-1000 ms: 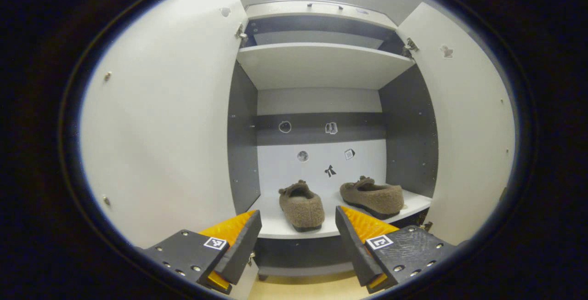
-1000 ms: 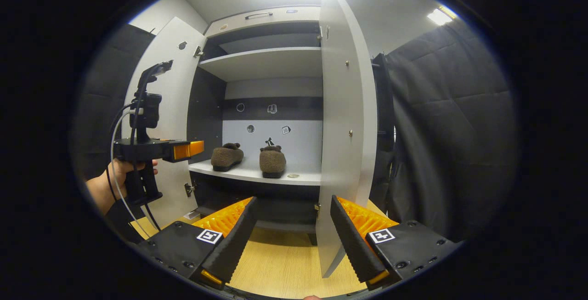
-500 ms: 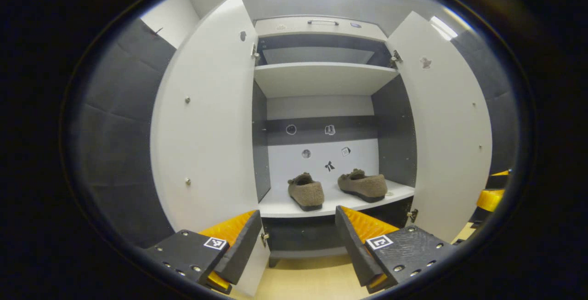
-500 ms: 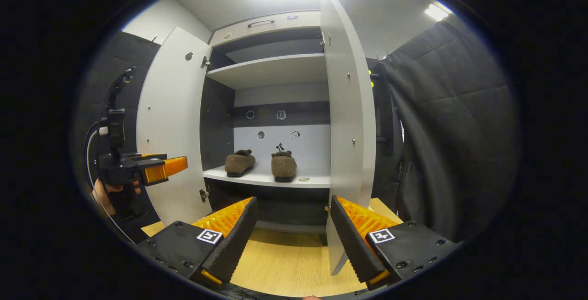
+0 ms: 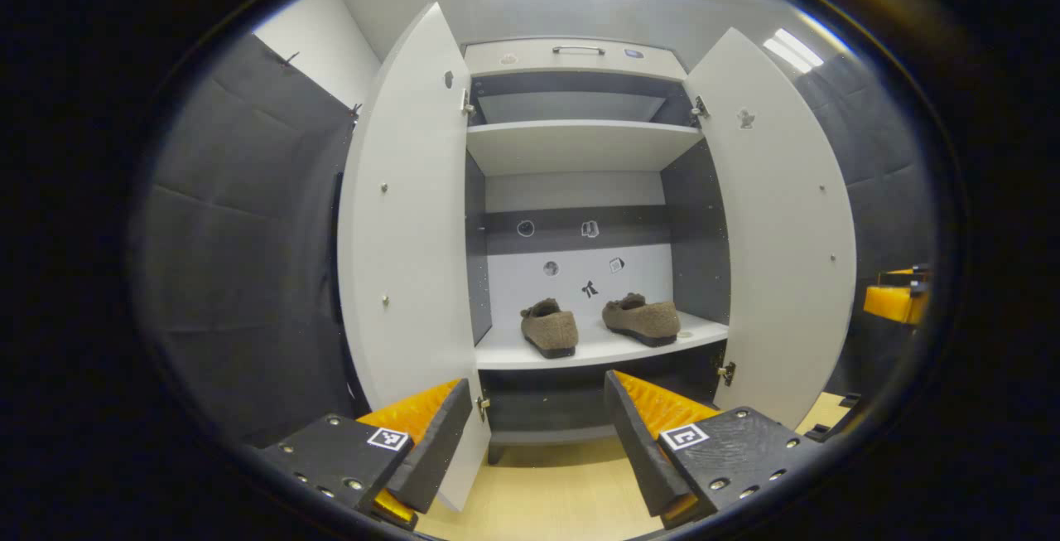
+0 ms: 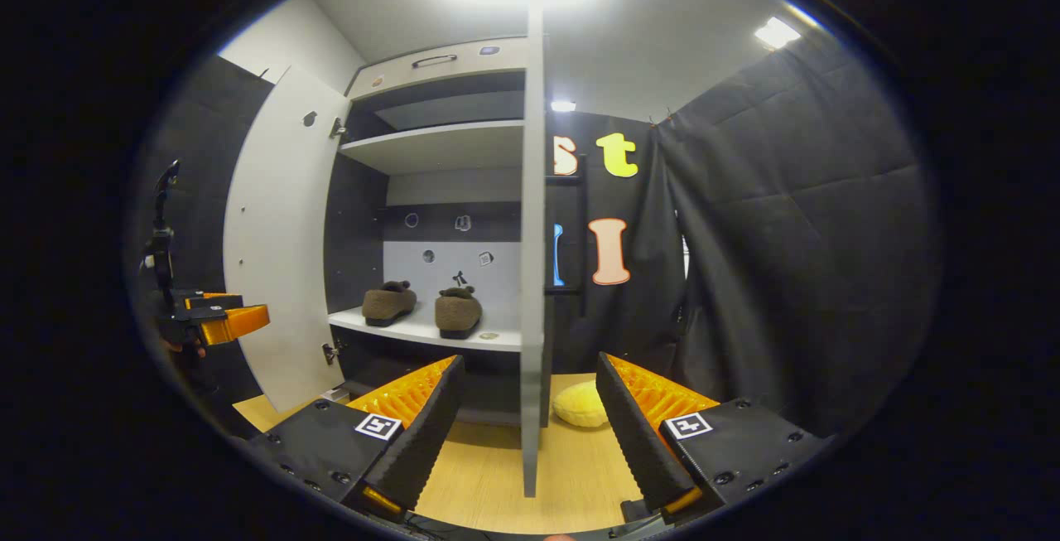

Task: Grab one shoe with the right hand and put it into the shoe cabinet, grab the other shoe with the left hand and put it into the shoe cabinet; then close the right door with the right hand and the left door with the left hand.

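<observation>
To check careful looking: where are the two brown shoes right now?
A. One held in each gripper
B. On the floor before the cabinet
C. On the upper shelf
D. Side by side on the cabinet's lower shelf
D: both shoes sit on the lower shelf, doors open.

left tongs [image 5: 530,450] agape, right tongs [image 6: 526,433] agape, both empty

Two shoes [image 5: 550,330], two doors [image 5: 403,218]
</observation>
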`<action>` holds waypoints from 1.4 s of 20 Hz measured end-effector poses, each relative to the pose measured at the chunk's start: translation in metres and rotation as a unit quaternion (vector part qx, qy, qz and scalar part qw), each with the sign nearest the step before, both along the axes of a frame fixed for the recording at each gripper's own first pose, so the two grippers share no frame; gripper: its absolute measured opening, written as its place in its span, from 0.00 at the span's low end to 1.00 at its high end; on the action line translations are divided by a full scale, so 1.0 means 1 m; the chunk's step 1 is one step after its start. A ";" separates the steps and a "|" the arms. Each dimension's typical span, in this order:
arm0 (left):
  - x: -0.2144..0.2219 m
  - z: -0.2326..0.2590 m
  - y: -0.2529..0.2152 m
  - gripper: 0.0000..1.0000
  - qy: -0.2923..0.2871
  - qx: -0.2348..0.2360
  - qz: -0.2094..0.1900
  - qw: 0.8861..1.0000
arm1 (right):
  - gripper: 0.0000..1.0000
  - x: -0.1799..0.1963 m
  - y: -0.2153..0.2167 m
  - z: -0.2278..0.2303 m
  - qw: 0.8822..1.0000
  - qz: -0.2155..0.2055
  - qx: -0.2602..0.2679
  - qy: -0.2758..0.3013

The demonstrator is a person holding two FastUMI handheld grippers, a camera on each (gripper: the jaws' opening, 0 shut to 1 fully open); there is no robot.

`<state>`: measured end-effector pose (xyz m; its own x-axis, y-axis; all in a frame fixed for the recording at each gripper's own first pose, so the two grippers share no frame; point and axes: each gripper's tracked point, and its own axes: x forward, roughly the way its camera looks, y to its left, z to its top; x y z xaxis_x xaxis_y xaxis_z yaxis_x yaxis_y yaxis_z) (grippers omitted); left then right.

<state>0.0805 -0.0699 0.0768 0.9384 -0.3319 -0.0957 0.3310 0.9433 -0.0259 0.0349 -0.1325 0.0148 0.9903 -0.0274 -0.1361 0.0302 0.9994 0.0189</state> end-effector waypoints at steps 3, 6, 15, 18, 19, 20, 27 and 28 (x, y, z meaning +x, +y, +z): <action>-0.009 -0.002 0.009 0.98 0.007 -0.004 0.013 1.000 | 0.96 0.006 -0.046 0.010 0.999 -0.049 0.002 -0.003; -0.015 0.000 0.024 0.98 0.003 0.001 0.029 1.000 | 0.94 0.022 -0.079 0.024 0.996 -0.093 0.010 -0.012; -0.019 0.004 0.099 0.98 -0.001 -0.001 0.098 0.995 | 0.98 0.075 -0.090 0.055 0.990 -0.134 0.012 -0.030; -0.017 0.006 0.138 0.98 -0.003 -0.001 0.116 0.993 | 0.97 0.079 -0.090 0.056 0.987 -0.156 -0.005 -0.033; -0.019 0.008 0.152 0.98 -0.004 -0.001 0.121 0.993 | 0.96 0.079 -0.087 0.056 0.987 -0.155 -0.007 -0.030; -0.021 0.011 0.163 0.98 -0.006 -0.002 0.125 0.992 | 0.92 0.079 -0.086 0.056 0.988 -0.152 -0.005 -0.029; 0.002 0.024 0.209 0.93 -0.025 -0.019 0.141 0.990 | 0.96 0.076 -0.050 0.061 0.988 -0.148 -0.026 -0.023; 0.007 0.024 0.212 0.98 -0.026 -0.019 0.140 0.990 | 0.96 0.076 -0.040 0.060 0.990 -0.139 -0.020 -0.025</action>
